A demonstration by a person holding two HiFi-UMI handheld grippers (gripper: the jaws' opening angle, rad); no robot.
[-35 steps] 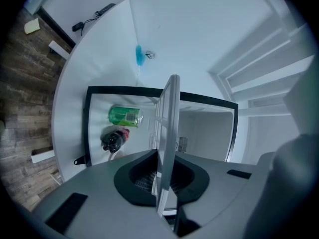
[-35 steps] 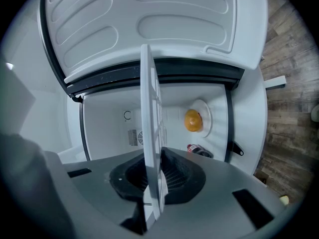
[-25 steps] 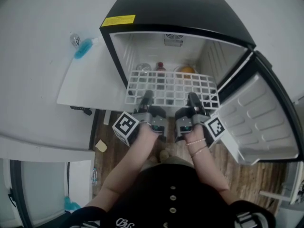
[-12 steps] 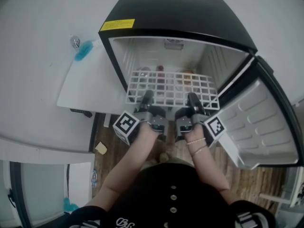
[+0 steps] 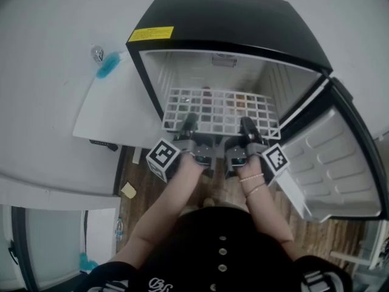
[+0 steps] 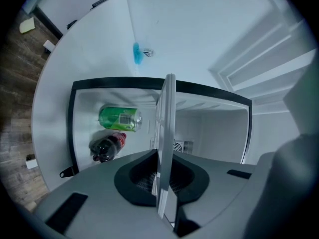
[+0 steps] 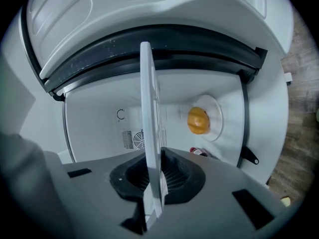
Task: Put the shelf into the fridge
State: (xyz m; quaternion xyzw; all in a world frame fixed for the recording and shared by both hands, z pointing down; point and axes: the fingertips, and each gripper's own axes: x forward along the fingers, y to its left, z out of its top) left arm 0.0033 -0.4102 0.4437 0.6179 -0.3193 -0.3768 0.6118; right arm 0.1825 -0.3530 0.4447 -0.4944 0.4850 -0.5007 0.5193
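Left gripper [image 5: 189,125] and right gripper [image 5: 247,128] each pinch the near edge of the wire shelf [image 5: 222,105], edge seated between the jaws. Shelf roughly level, long axis left-right, mostly inside the open fridge [image 5: 231,17], above can [image 6: 119,117], bottle [image 6: 105,146], orange [image 7: 198,120]

The head view looks steeply down from above onto the open fridge [image 5: 225,23] from close range. Each gripper view rides just behind its jaws, facing into the fridge. All three share the shelf [image 5: 222,111]; both gripper views share the rear vent [image 6: 181,147].
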